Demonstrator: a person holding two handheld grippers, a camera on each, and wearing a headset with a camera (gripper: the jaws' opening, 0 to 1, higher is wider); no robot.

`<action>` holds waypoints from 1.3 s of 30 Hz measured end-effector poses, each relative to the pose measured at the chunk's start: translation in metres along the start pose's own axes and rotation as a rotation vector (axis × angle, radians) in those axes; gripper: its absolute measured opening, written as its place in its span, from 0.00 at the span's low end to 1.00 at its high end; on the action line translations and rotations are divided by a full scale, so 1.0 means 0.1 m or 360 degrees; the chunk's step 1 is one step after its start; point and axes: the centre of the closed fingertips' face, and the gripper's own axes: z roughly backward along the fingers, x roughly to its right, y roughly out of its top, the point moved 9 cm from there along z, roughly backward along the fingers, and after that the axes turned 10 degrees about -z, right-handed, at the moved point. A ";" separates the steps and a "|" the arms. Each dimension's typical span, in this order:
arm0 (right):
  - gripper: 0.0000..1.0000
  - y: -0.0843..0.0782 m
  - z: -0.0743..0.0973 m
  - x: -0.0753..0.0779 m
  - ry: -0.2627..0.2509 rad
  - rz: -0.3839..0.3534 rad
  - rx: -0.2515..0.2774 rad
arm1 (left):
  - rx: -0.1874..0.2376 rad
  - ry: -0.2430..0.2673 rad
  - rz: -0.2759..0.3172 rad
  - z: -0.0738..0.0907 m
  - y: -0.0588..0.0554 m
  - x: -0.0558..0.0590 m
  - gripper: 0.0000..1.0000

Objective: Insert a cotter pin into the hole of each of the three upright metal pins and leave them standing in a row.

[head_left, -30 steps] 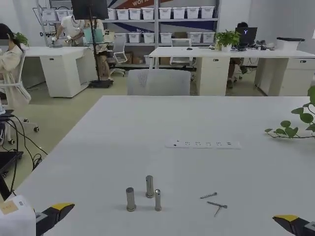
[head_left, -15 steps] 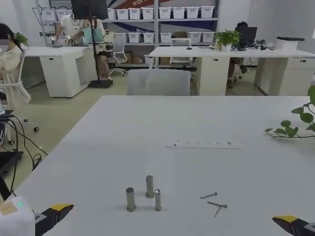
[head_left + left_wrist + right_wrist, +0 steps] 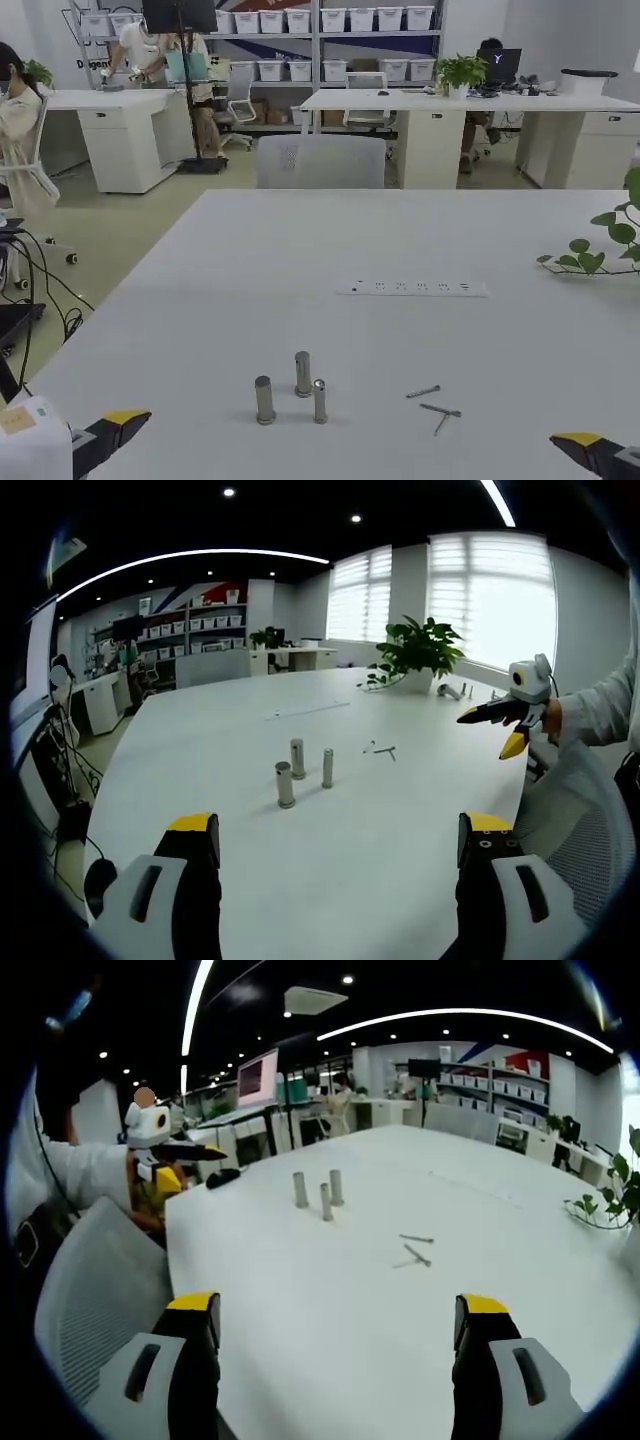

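Large white rectangular worktop (image 3: pixel 300 250): fills the foreground of the head view and carries every item below.

Grey mesh-backed chair (image 3: pixel 320 163): stands at the far edge of the worktop, its back facing the viewer.

Green leafy trailing plant (image 3: pixel 598 252): sits on the right side of the worktop, with stems reaching inward over the surface.

Long white power strip (image 3: pixel 412 289): lies flat past the middle of the worktop, well beyond the task items.

Left gripper (image 3: pixel 340 832), white body with black, yellow-tipped jaws: held low at the near left edge of the worktop. Its jaws stand wide apart and grip nothing. It is well apart from the pins.

Right gripper (image 3: pixel 338 1310), same build: held low at the near right edge. Its jaws are also spread wide and empty, and it is well clear of the items.

Three short grey cylindrical metal pins (image 3: pixel 303 373): all stand upright on the near centre of the worktop. They form a tight triangular cluster, two nearer and one behind, close together but not touching.

Three thin silvery cotter pins (image 3: pixel 440 410): lie flat and loose on the worktop, just to the right of the metal pins in the head view and apart from them. Two cross or touch at one end, and the third lies just beyond them.
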 end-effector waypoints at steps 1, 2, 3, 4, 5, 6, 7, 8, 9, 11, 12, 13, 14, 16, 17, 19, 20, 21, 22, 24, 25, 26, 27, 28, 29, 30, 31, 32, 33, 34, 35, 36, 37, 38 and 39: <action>0.98 0.00 0.00 0.00 -0.0001 0.0002 0.0002 | 0.0003 0.0001 -0.0002 0.00 0.00 0.00 1.00; 0.98 0.01 0.00 0.00 -0.0001 0.0005 0.0004 | 0.0004 0.0001 -0.0002 0.00 0.00 0.00 1.00; 0.98 0.01 0.00 0.00 -0.0001 0.0006 0.0007 | 0.0004 0.0001 0.0000 0.00 0.00 -0.01 1.00; 0.98 0.02 0.00 0.00 -0.0001 0.0007 0.0008 | 0.0005 0.0001 0.0000 0.00 0.00 -0.01 1.00; 0.98 0.02 0.00 0.00 -0.0001 0.0008 0.0008 | 0.0004 0.0002 -0.0001 0.00 0.01 -0.01 1.00; 0.98 0.02 0.00 0.00 0.0001 0.0009 0.0010 | 0.0005 0.0001 -0.0001 0.00 0.01 -0.01 1.00; 0.98 0.03 0.00 0.00 0.0001 0.0010 0.0011 | 0.0008 0.0001 0.0001 -0.01 0.01 -0.01 1.00; 0.98 0.03 0.00 0.00 0.0002 0.0012 0.0011 | 0.0009 0.0001 0.0002 -0.01 0.01 -0.01 1.00; 0.98 0.04 -0.01 0.00 0.0004 0.0013 0.0013 | 0.0009 0.0001 0.0002 -0.01 0.01 -0.02 1.00; 0.98 0.04 -0.01 0.00 0.0004 0.0017 0.0019 | 0.0010 -0.0001 0.0002 -0.01 0.01 -0.01 1.00; 0.98 0.05 -0.01 -0.01 0.0005 0.0020 0.0021 | 0.0011 -0.0003 0.0003 -0.01 0.00 -0.01 1.00; 0.98 0.05 -0.01 -0.01 0.0005 0.0020 0.0023 | 0.0010 -0.0005 0.0004 -0.01 0.00 -0.01 1.00; 0.98 0.05 -0.01 -0.01 0.0006 0.0019 0.0025 | 0.0010 -0.0005 0.0002 -0.01 0.00 -0.01 1.00; 0.98 0.05 -0.02 -0.01 0.0009 0.0021 0.0022 | 0.0011 -0.0004 0.0006 -0.01 -0.01 -0.01 1.00; 0.98 0.05 -0.02 -0.01 0.0009 0.0024 0.0020 | 0.0010 -0.0004 0.0007 -0.01 -0.01 -0.02 1.00; 0.98 0.05 -0.02 -0.02 0.0011 0.0024 0.0022 | 0.0011 -0.0005 0.0011 -0.01 -0.01 -0.01 1.00; 0.98 0.05 -0.02 -0.02 0.0011 0.0022 0.0023 | 0.0011 -0.0008 0.0014 -0.01 -0.01 -0.01 1.00; 0.98 0.05 -0.02 -0.01 0.0009 0.0022 0.0023 | 0.0009 -0.0006 0.0012 -0.01 -0.01 -0.01 1.00; 0.98 0.05 -0.02 -0.01 0.0008 0.0021 0.0022 | 0.0008 -0.0006 0.0011 -0.02 -0.01 -0.01 1.00; 0.97 0.04 -0.01 -0.01 0.0008 0.0019 0.0018 | 0.0007 -0.0009 0.0017 -0.02 -0.02 -0.01 1.00; 0.97 0.04 -0.01 -0.01 0.0008 0.0020 0.0017 | 0.0007 -0.0008 0.0019 -0.03 -0.02 -0.01 1.00; 0.97 0.04 -0.01 -0.01 0.0006 0.0023 0.0017 | 0.0008 -0.0005 0.0022 -0.03 -0.03 -0.02 1.00; 0.97 0.04 -0.01 -0.01 0.0005 0.0022 0.0016 | 0.0010 -0.0006 0.0027 -0.04 -0.03 -0.02 1.00; 0.97 0.04 -0.01 -0.01 0.0006 0.0018 0.0017 | 0.0012 -0.0007 0.0032 -0.05 -0.03 -0.03 1.00; 0.97 0.04 -0.01 -0.01 0.0005 0.0018 0.0016 | 0.0011 -0.0006 0.0032 -0.06 -0.03 -0.03 1.00; 0.97 0.04 -0.01 -0.01 0.0004 0.0019 0.0014 | 0.0010 -0.0005 0.0030 -0.07 -0.04 -0.04 1.00; 0.97 0.04 -0.02 -0.01 0.0004 0.0019 0.0012 | 0.0009 -0.0005 0.0031 -0.08 -0.04 -0.04 1.00; 0.97 0.03 -0.02 -0.01 0.0005 0.0017 0.0011 | 0.0010 -0.0004 0.0032 -0.10 -0.04 -0.05 1.00; 0.97 0.04 -0.02 -0.01 0.0006 0.0016 0.0011 | 0.0013 -0.0002 0.0032 -0.11 -0.03 -0.05 1.00; 0.97 0.04 -0.02 -0.01 0.0006 0.0016 0.0010 | 0.0015 -0.0002 0.0030 -0.12 -0.04 -0.06 1.00; 0.97 0.03 -0.02 -0.01 0.0005 0.0016 0.0008 | 0.0017 -0.0001 0.0028 -0.13 -0.03 -0.07 1.00; 0.97 0.03 -0.02 0.00 0.0005 0.0015 0.0005 | 0.0014 0.0000 0.0022 -0.15 -0.03 -0.08 1.00; 0.97 0.03 -0.03 0.00 0.0006 0.0014 0.0005 | 0.0013 0.0000 0.0018 -0.16 -0.03 -0.08 1.00; 0.97 0.04 -0.03 0.00 0.0006 0.0014 0.0005 | 0.0010 -0.0003 0.0015 -0.18 -0.03 -0.09 0.99; 0.97 0.04 -0.03 0.00 0.0006 0.0014 0.0004 | 0.0009 -0.0005 0.0015 -0.19 -0.03 -0.09 0.99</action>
